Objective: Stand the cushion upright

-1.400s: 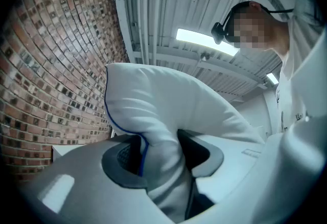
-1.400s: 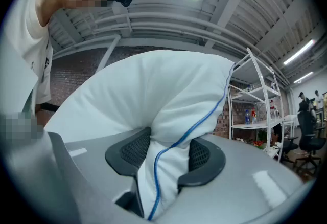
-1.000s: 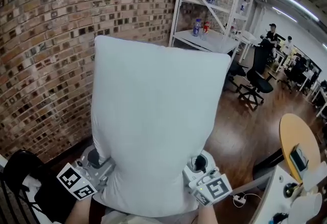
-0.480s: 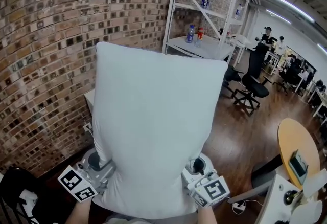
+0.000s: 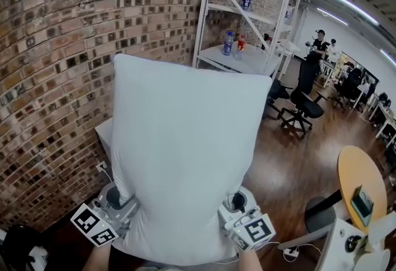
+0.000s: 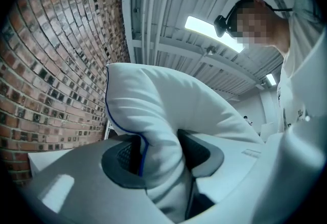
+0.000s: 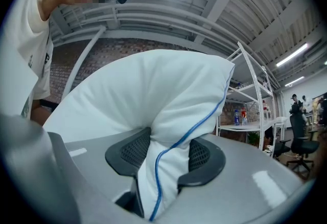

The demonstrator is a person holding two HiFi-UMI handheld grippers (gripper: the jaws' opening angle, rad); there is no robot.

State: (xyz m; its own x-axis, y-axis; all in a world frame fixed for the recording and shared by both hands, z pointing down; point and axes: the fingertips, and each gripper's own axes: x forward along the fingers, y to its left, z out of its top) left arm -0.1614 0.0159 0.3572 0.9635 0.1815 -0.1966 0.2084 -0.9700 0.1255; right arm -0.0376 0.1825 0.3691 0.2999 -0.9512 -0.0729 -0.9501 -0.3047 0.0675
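From the head view, the white cushion (image 5: pixel 185 158) stands held up in the air before the brick wall (image 5: pixel 55 47), the left gripper (image 5: pixel 120 205) and right gripper (image 5: pixel 232 211) at its lower corners. The left gripper view shows jaws clamped on a blue-piped edge; the right gripper view shows likewise.

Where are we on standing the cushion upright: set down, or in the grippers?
Done: the cushion is gripped, the left gripper and right gripper each shut on a bottom corner. In hand: it is held upright in the air before the brick wall, resting on nothing visible. Left: set its bottom edge on a surface and release it standing.
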